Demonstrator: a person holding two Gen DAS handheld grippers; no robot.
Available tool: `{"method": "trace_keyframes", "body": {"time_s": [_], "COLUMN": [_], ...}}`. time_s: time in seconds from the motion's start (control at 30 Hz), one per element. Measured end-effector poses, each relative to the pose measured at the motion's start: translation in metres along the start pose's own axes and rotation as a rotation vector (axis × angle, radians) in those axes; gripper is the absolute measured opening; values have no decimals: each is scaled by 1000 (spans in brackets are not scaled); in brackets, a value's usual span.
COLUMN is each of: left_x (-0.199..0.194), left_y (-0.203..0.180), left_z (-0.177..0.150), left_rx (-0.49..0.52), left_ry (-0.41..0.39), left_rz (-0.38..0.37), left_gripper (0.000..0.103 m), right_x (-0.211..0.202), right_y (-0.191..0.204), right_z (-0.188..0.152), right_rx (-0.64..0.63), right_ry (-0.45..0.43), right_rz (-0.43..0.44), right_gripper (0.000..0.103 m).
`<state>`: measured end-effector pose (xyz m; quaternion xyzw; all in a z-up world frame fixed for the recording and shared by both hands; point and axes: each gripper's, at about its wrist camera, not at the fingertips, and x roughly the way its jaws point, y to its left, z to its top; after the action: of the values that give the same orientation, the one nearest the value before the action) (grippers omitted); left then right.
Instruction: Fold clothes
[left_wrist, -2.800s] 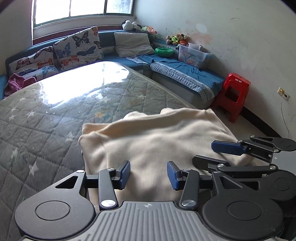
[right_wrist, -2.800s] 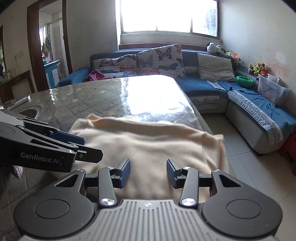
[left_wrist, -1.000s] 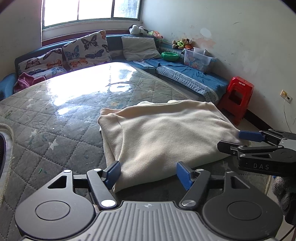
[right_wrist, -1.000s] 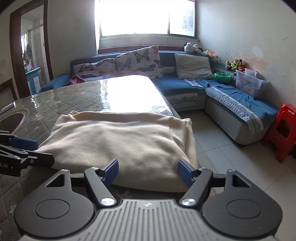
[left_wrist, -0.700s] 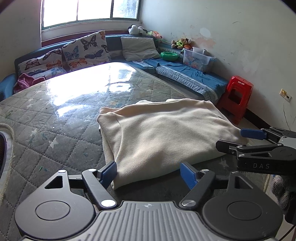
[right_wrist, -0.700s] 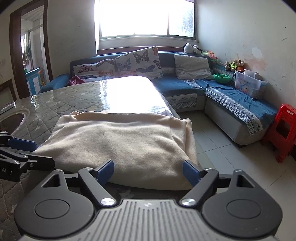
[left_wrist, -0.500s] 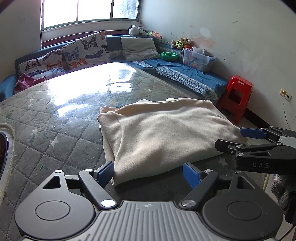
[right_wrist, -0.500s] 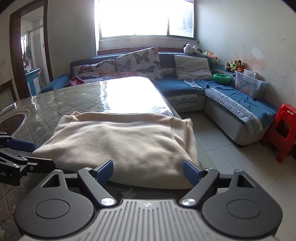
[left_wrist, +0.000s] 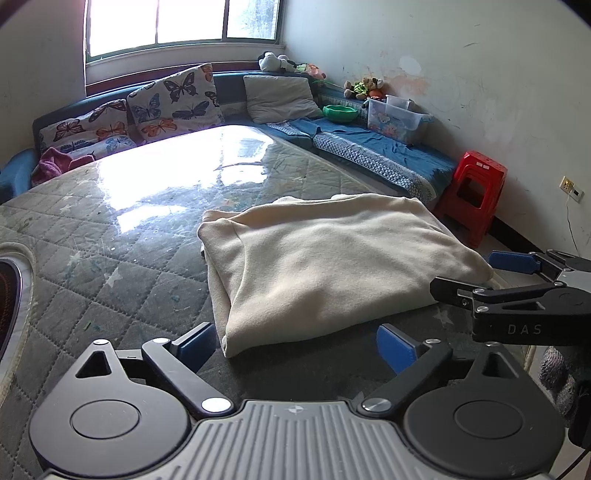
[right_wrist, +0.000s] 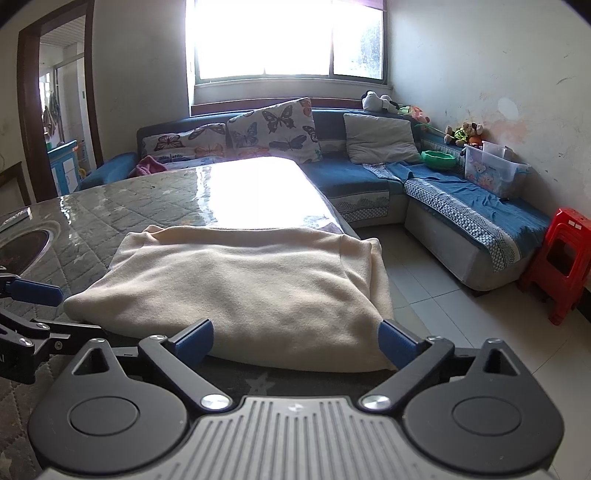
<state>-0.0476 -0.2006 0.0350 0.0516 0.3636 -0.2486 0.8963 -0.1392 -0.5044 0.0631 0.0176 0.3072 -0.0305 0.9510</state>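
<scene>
Both pairs of jaws are spread wide and nothing is held between them. The left gripper (left_wrist: 295, 347) is poised just short of the near edge of the folded cream fleece garment (left_wrist: 332, 266), its blue-padded fingertips (left_wrist: 195, 345) set to either side of the garment's near left corner without touching it. The right gripper (right_wrist: 295, 341) is likewise held at the near edge, its blue pads (right_wrist: 397, 343) flanking the cloth's front fold; contact cannot be told. Each gripper is seen from the other's camera, beside the garment's outer corners.

The garment is laid flat as a rough rectangle on the quilted grey worktop (left_wrist: 110, 258) under a glossy clear cover, close to its right edge. Beyond it, a blue corner sofa (right_wrist: 369, 184) with butterfly-print cushions (right_wrist: 273, 129) is seen under the bright window (right_wrist: 288, 37). A red plastic stool (right_wrist: 561, 258) is stood on the tiled floor by the wall.
</scene>
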Motion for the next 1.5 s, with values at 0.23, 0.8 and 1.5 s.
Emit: {"method": "trace_keyframes", "body": {"time_s": [0.23, 0.8, 1.5], "left_x": [0, -6, 35], "left_y": [2, 16, 51], "left_z": [0, 12, 15], "left_rx": [-7, -24, -96], "left_ry": [0, -29, 62], "left_rz": [8, 26, 96], "left_gripper": [99, 102, 103], "right_x": [5, 29, 53], "right_y": [3, 7, -6], "right_z": [4, 5, 23], "right_rx": [-2, -81, -33], "right_ry": [-5, 29, 26], "right_rz": [-9, -42, -47], "right_gripper": [103, 103, 103]}}
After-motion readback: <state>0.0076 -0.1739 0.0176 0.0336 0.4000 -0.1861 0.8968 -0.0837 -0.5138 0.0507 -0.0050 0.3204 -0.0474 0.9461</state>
